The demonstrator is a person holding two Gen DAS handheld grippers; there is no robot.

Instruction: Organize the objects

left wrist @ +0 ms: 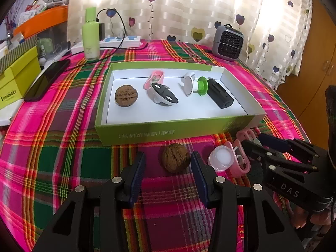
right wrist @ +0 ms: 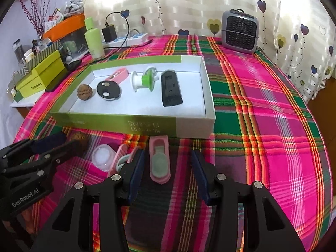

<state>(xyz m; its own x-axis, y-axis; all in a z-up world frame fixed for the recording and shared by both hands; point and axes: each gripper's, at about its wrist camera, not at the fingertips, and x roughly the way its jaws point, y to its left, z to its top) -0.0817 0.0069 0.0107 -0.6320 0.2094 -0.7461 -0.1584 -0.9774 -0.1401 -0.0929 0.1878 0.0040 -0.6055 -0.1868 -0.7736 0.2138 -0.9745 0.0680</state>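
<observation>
We found the left tool spread around a hard, round, roll-prone walnut on the desk before the box, best pinched across its middle; the right tool stood spread about a light pink clip.

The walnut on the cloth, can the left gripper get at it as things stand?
Probably yes. The walnut lies between the open fingers of the left gripper, with gaps on both sides and nothing over it.

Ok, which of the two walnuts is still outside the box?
The walnut on the plaid cloth, between the left tool's fingers. The other walnut already lies inside the box.
</observation>
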